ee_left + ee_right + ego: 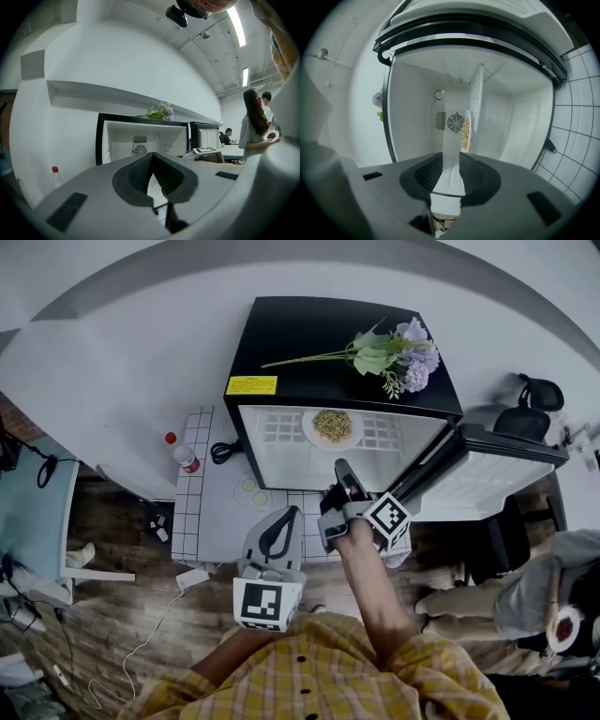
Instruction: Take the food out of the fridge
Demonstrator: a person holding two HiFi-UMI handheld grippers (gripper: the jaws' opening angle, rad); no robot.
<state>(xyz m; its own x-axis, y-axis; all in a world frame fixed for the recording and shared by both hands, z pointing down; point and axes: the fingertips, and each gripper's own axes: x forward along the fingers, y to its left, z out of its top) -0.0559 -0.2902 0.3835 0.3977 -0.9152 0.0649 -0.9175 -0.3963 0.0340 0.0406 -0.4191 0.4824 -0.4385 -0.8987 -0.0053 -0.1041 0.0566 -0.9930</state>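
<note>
1. Two claws are in front of the small black fridge, door wide open
2. L claw is pinched shut w/ nothing in it, back from the fridge
3. R claw has its jaws apart, nothing between, tip just at the fridge mouth
4. On the white rack inside sits the plate w/ food, apart from both claws
5. Purple flowers lie on top

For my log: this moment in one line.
black mini fridge: open | white plate of food: inside | right gripper: open | left gripper: shut
</note>
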